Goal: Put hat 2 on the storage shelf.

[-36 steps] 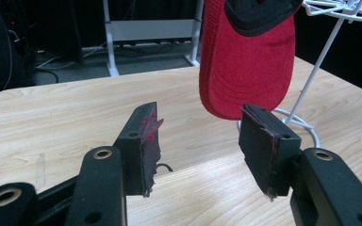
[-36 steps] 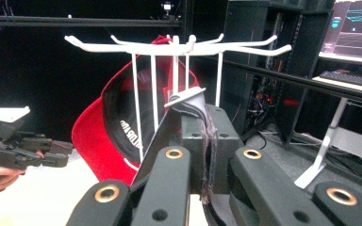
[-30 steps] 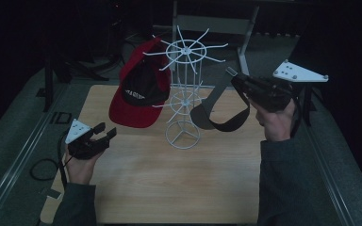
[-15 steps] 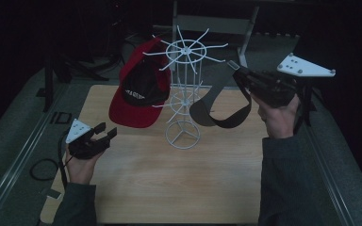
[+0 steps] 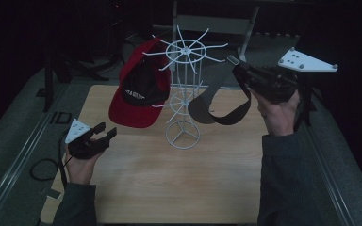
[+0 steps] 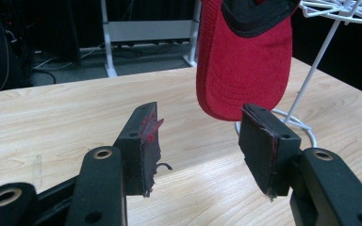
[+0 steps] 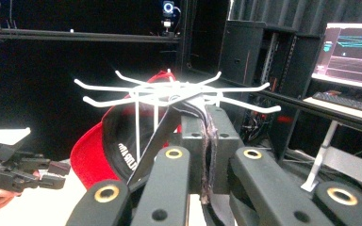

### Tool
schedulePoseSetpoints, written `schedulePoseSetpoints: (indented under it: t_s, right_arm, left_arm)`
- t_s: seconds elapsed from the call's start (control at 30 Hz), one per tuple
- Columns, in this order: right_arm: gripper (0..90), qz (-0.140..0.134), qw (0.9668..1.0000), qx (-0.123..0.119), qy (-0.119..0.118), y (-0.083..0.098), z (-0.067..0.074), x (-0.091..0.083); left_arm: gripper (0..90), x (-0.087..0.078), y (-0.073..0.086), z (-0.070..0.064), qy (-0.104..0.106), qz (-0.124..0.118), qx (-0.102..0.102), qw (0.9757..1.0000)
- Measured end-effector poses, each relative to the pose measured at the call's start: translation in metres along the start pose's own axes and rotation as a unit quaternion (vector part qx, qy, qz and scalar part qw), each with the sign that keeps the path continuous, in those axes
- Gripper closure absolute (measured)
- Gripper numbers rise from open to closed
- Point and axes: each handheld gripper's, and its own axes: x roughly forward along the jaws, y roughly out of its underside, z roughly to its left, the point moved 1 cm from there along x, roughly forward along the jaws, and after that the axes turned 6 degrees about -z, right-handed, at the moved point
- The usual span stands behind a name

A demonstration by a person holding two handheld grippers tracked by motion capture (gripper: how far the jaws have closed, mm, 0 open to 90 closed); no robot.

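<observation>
On the right, the right tool (image 5: 235, 66) is raised above the desk (image 5: 217, 188), its jaws pressed together on the edge of a dark grey cap (image 5: 217, 107). The cap hangs down from the grip, its brim drooping to the left toward the white wire rack (image 5: 183, 94), just beside the rack's right-hand hooks. In the right gripper view the cap's fabric (image 7: 202, 113) is pinched between the two black pads (image 7: 217, 141), with the rack's top ring of hooks (image 7: 169, 92) straight ahead and close.

The rack stands on its round base at the far middle of the desk. A red cap (image 5: 141, 94) with a black inside hangs from a hook on its left side, brim pointing down.

On the near left, the left tool (image 5: 104, 134) sits low over the desk, jaws spread wide with nothing between them. In the left gripper view the red cap's brim (image 6: 240, 70) hangs beyond the open pads (image 6: 143, 141), well apart from them.
</observation>
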Motion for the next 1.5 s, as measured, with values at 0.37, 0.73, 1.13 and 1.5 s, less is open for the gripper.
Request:
schedulePoseSetpoints:
  t_s: [0.37, 0.73, 1.13, 1.5]
  right_arm:
    - [87.7, 0.004, 1.0, 0.002, 0.004, -0.002, -0.004, 0.008]
    - [87.5, 0.021, 0.9998, 0.004, 0.005, 0.003, -0.007, 0.018]
    - [87.5, 0.048, 0.9988, -0.009, 0.01, 0.008, -0.004, 0.031]
    - [71.9, 0.057, 0.9982, 0.001, 0.017, 0.016, -0.005, 0.036]
  left_arm:
    - [48.8, 0.0, 0.0, 0.0, 0.0, -0.001, -0.001, 1.0]
    - [48.9, -0.001, 0.0, 0.001, 0.001, -0.002, -0.002, 1.0]
    - [49.2, -0.001, -0.001, 0.001, 0.002, -0.004, -0.004, 1.0]
    - [49.2, -0.001, -0.001, 0.001, 0.002, -0.003, -0.004, 1.0]
